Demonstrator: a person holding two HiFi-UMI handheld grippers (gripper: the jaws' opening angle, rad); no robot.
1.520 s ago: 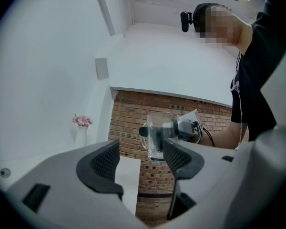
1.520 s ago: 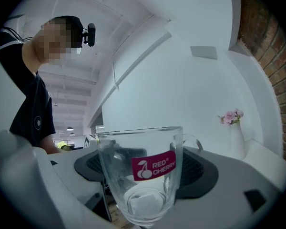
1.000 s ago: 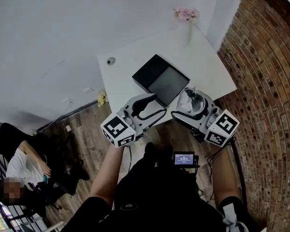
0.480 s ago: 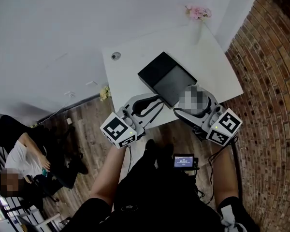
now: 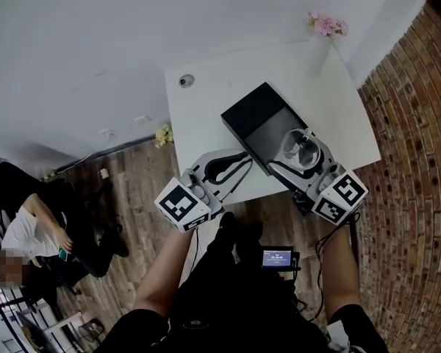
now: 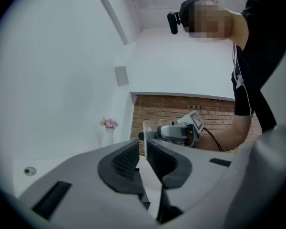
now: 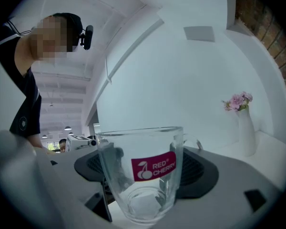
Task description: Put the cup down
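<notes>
A clear glass cup [image 7: 145, 175] with a red cherry label stands upright between the pads of my right gripper [image 7: 145, 168], which is shut on it. In the head view the cup [image 5: 303, 147] hangs over the near right corner of a black tray [image 5: 259, 120] on the white table [image 5: 206, 109]. I cannot tell whether its base touches the tray. My left gripper [image 5: 231, 166] is at the table's near edge, left of the tray. Its jaws have just been closing and now stand almost together with nothing between them [image 6: 142, 159]. The left gripper view also shows the cup [image 6: 150, 130].
A white vase of pink flowers [image 5: 325, 31] stands at the table's far right corner. A small round object [image 5: 186, 81] lies at the far left corner. A brick wall [image 5: 411, 160] runs along the right. A person [image 5: 29, 234] sits on the floor at the left.
Both grippers have moved forward over the table. The cup now hangs above the tray's corner. The left jaws have gone from wide apart to nearly together.
</notes>
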